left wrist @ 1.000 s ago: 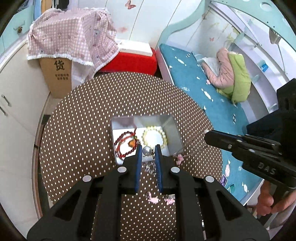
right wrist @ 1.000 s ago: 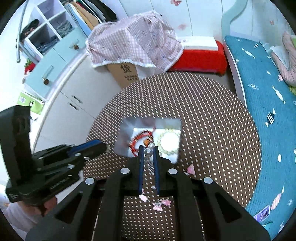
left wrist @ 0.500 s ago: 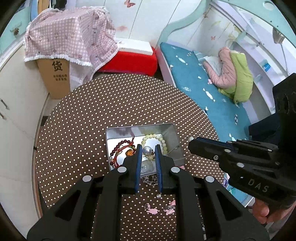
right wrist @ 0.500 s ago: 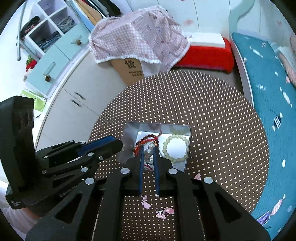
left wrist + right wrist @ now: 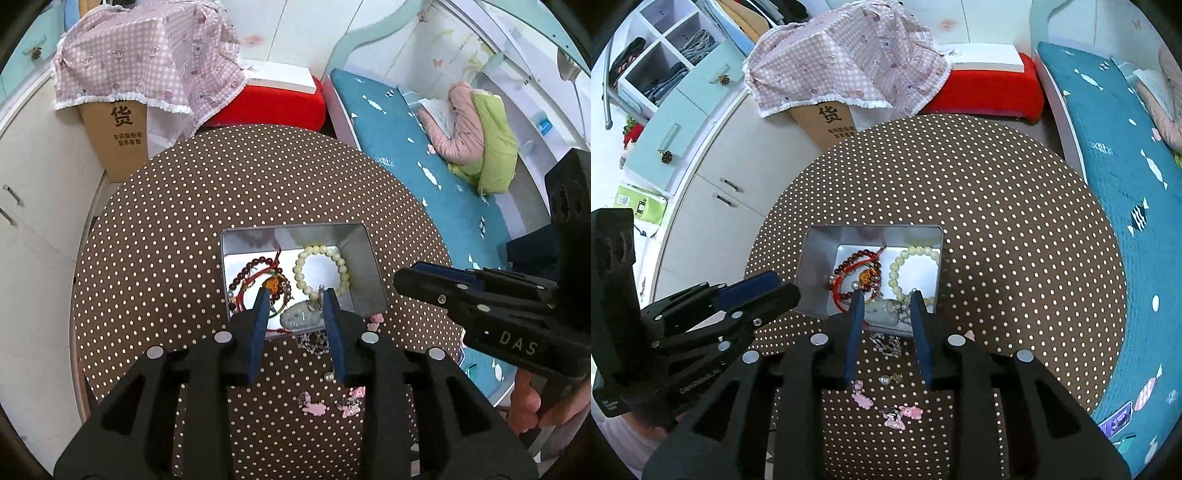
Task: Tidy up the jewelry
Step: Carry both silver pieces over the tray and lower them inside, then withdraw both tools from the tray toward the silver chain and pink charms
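Left gripper [image 5: 295, 295] over the near edge of the tin [image 5: 369, 266], jaws parted, nothing between them. In the tin: pale bead bracelet [image 5: 321, 269], dark red bracelet [image 5: 255, 277], grey-white pendant [image 5: 299, 317] at the near wall. Chain [image 5: 314, 341], pearl [image 5: 328, 376] and pink clips [image 5: 314, 406] lie on the dotted table [image 5: 221, 192]. Right gripper [image 5: 410, 275] hovers right of the tin.

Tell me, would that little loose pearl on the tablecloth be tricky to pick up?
Probably. The loose pearl looks round and smooth, so it may roll on the dotted tablecloth if nudged. It is small against the right gripper fingers, so it could slip from a pinch. Likely very light.
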`<state>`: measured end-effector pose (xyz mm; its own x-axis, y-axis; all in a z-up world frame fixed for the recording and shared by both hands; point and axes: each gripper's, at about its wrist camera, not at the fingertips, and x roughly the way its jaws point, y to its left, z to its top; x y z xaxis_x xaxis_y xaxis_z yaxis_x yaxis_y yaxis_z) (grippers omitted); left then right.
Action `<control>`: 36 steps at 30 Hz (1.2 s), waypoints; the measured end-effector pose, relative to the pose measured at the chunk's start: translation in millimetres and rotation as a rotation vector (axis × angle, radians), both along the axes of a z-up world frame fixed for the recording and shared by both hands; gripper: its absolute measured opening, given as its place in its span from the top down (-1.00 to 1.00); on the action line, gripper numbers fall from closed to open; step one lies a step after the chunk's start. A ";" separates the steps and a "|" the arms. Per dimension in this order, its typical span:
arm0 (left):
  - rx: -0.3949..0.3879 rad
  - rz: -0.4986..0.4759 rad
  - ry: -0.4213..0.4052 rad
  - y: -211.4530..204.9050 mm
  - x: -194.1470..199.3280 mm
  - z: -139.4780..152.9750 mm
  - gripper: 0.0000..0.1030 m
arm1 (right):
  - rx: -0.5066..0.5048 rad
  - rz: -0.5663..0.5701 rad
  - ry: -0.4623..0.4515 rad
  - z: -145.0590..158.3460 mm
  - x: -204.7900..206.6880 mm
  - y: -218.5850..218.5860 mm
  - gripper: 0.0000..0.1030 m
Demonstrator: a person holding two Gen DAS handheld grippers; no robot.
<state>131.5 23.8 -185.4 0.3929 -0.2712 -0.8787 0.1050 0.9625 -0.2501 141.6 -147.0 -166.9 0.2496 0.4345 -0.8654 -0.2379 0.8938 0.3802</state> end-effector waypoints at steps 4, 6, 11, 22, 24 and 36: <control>0.000 -0.017 0.017 -1.8 -12.2 -3.6 0.40 | -0.016 -0.009 0.002 -3.1 -9.2 -1.1 0.26; 0.005 -0.015 0.035 -1.9 -17.7 -7.7 0.40 | -0.026 -0.012 0.008 -6.0 -15.1 -1.3 0.24; -0.010 -0.010 0.094 -0.7 -32.2 -23.3 0.40 | -0.045 -0.011 0.038 -18.1 -31.6 -1.9 0.18; -0.076 -0.059 0.278 -14.7 -55.7 -75.5 0.40 | -0.134 -0.010 0.123 -51.9 -67.9 -3.5 0.01; -0.077 -0.069 0.293 -19.1 -56.4 -81.7 0.40 | -0.145 -0.004 0.129 -55.9 -72.7 -2.3 0.01; 0.002 -0.125 0.327 -43.0 -44.8 -112.5 0.83 | -0.159 -0.003 0.157 -73.7 -84.5 -0.6 0.01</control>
